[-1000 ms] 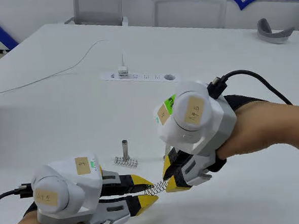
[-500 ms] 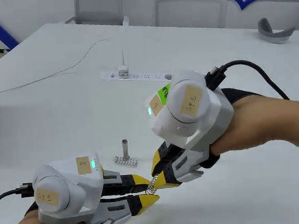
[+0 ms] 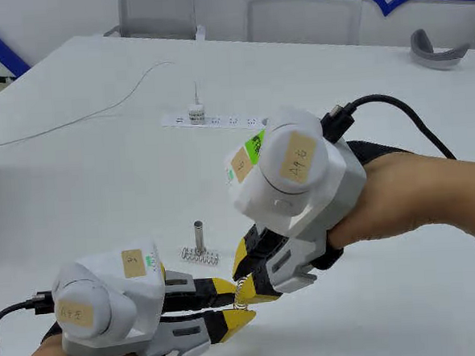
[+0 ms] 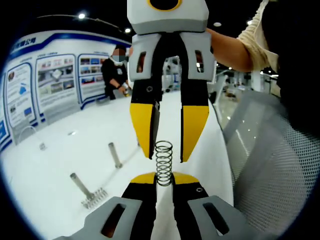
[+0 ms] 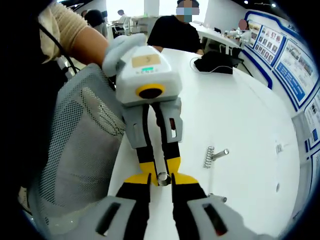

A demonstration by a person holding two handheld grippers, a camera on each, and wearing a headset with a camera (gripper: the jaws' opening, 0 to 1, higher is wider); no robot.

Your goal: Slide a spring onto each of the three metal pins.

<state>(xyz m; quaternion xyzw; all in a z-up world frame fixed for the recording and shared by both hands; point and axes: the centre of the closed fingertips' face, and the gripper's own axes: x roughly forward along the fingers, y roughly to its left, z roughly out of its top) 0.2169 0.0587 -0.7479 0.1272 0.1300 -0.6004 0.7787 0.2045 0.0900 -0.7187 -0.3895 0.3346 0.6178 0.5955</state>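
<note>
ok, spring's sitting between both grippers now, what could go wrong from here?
1. The left gripper pinches only the lower end of the spring; the open right gripper, if it closes off-centre, could flick it out.
2. This happens near the edge of the table; a dropped spring might roll off onto the mesh chair.

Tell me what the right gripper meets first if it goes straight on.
Probably the spring, held in the tongs of the left gripper; it lies just ahead, between the open tongs of the right gripper.

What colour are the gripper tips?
Yellow. The left gripper view shows it best, on the right gripper and its fingertips.
</note>
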